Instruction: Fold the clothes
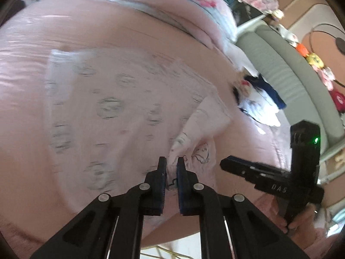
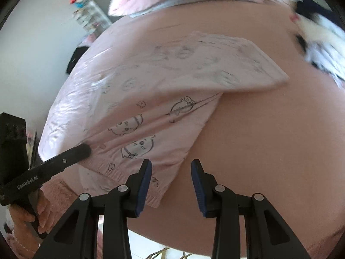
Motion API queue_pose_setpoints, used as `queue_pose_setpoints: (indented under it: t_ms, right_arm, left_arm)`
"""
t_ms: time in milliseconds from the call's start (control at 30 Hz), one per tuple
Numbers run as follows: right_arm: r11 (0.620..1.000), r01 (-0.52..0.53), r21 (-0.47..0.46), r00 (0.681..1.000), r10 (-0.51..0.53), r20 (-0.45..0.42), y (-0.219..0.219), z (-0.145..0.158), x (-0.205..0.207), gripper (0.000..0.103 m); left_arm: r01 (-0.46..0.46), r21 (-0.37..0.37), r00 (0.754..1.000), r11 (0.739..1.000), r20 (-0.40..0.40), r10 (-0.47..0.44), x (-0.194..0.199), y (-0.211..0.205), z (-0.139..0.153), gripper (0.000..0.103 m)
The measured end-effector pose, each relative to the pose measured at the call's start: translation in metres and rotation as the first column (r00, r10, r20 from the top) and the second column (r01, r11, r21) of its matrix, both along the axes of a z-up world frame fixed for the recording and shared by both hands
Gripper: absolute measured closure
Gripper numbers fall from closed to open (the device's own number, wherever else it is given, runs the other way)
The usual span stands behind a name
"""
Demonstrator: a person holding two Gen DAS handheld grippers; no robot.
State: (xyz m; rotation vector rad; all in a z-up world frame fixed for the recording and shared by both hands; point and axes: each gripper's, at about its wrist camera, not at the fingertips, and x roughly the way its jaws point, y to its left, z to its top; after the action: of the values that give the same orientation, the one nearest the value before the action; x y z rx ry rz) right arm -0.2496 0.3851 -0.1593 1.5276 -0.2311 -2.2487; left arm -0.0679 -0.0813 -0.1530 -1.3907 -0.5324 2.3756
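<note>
Pink fabric printed with small cartoon animals makes up the garment (image 2: 151, 112), which is spread on the pink bedspread (image 2: 258, 140) with one part folded over. A bunched edge is pinched by the left gripper (image 1: 171, 168); the right gripper (image 2: 171, 179) is held spread above its hem.

left gripper (image 1: 171, 166) jaws pinched nearly closed, right gripper (image 2: 171, 172) jaws apart
</note>
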Motion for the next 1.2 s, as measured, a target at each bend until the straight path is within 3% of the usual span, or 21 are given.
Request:
queue_pose_setpoints:
  t_ms: [167, 333, 633, 767, 900, 967, 1067, 1200]
  right_arm:
    - [0.987, -0.147, 0.059, 0.989, 0.147, -0.001, -0.058, -0.005, -0.007, 0.062]
    - [0.980, -0.189, 0.068, 0.981, 0.186, 0.048, -0.083, -0.022, -0.002, 0.062]
    - [0.978, -0.183, 0.099, 0.982, 0.178, 0.059, -0.076, -0.041, -0.002, 0.062]
    - [0.972, -0.188, 0.145, 0.982, 0.184, 0.039, -0.057, -0.046, 0.001, 0.055]
    - [0.987, -0.129, 0.091, 0.991, 0.125, 0.044, -0.033, -0.038, 0.002, 0.054]
    - [0.994, -0.094, 0.059, 0.995, 0.093, 0.023, -0.025, -0.027, 0.004, 0.054]
    - [0.991, -0.127, 0.038, 0.991, 0.129, -0.030, -0.034, -0.014, 0.005, 0.053]
    - [0.972, -0.205, 0.118, 0.978, 0.208, -0.016, -0.066, -0.028, 0.004, 0.053]
  left_arm:
    - [-0.107, 0.027, 0.993, 0.994, 0.044, 0.106, 0.027, -0.038, -0.010, 0.096]
    - [-0.151, 0.055, 0.986, 0.987, 0.083, 0.146, 0.049, -0.052, -0.013, 0.096]
    - [-0.184, 0.030, 0.958, 0.982, 0.230, 0.173, 0.056, -0.037, -0.051, 0.095]
    - [-0.130, -0.055, 0.957, 0.990, 0.255, 0.140, 0.050, -0.026, -0.058, 0.088]
    - [-0.080, -0.127, 0.957, 0.989, 0.269, 0.112, 0.045, -0.024, -0.046, 0.078]
    - [-0.093, -0.152, 0.969, 0.984, 0.215, 0.124, 0.043, -0.022, -0.031, 0.078]
    - [-0.076, -0.165, 0.993, 0.983, 0.080, 0.090, 0.037, -0.010, -0.009, 0.078]
    - [0.042, -0.211, 0.997, 0.977, 0.073, -0.027, 0.024, 0.019, -0.018, 0.078]
